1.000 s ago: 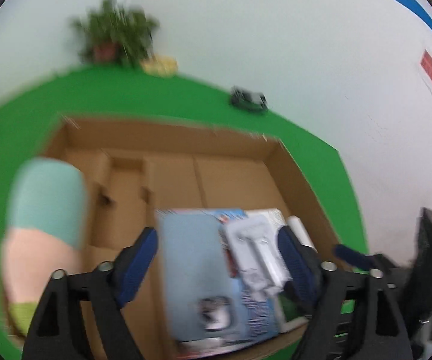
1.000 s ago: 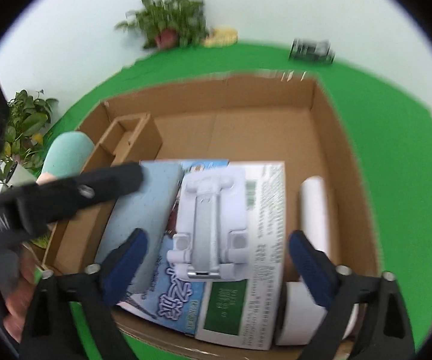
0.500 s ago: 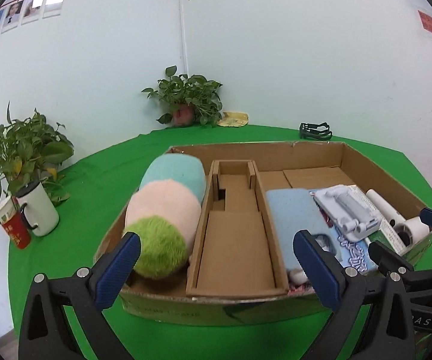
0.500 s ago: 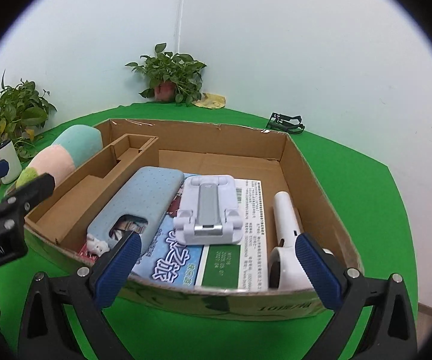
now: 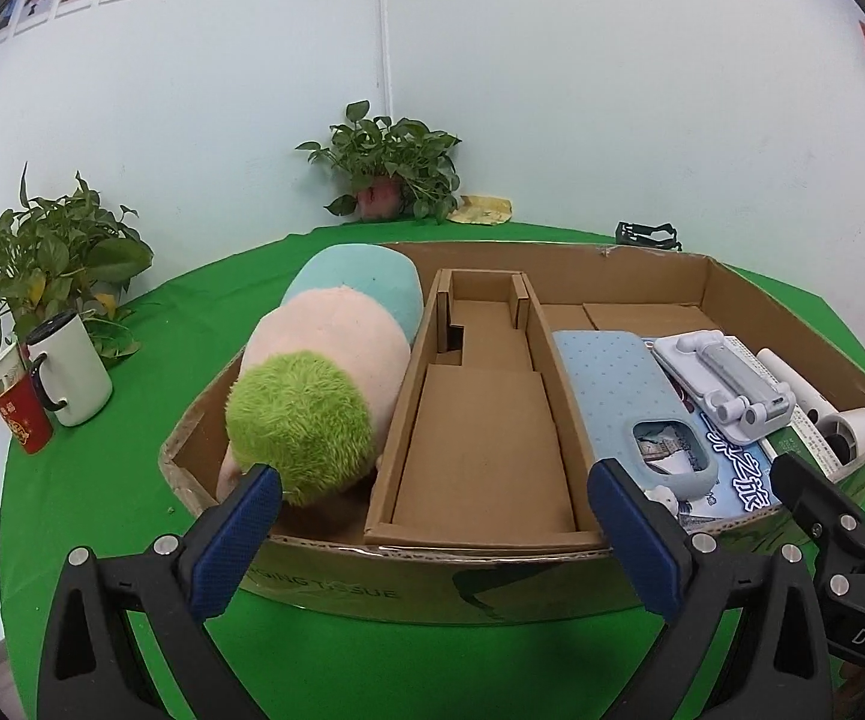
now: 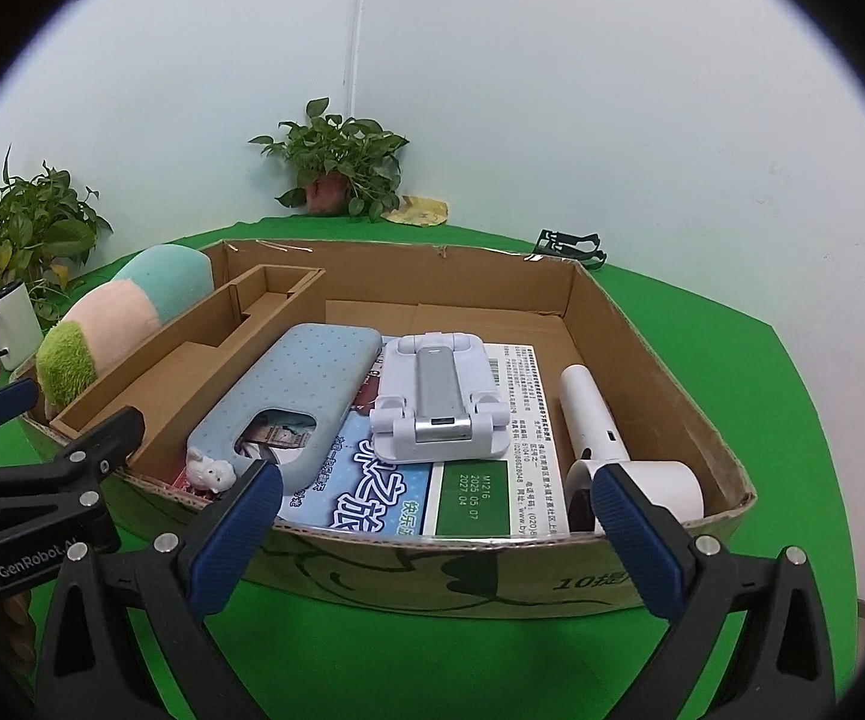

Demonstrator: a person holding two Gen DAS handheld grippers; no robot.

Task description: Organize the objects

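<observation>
Two hand-held grippers hang at the near edge of a cardboard box [image 6: 660, 360] on a green table [image 5: 102, 510], each with its blue-padded jaws spread wide and nothing between them. The left gripper [image 5: 432, 516], whose jaws have just been opening, faces the box's left half; the right gripper [image 6: 432, 516] faces its right half, just beside its partner. Inside the box, a plush toy [image 5: 318, 384] banded in green, pink and teal fills the compartment along the left wall, its green end toward the near edge. Next to it, a bare cardboard insert [image 5: 486, 414] runs from the near edge toward the far wall. In the large right compartment, a light-blue phone case [image 6: 306, 396] lies against the insert on top of a printed booklet [image 6: 372, 492], with a small white figurine [image 6: 210, 471] at its near end. A white folding phone stand [image 6: 438, 408] rests flat beside the case, and a white lint roller [image 6: 600, 432] lies along the right wall. On the table's left edge stand a white mug [image 5: 72, 372] and a red cup [image 5: 21, 420] before a potted plant [image 5: 42, 258]; another plant [image 6: 336, 174] sits at the far corner.
</observation>
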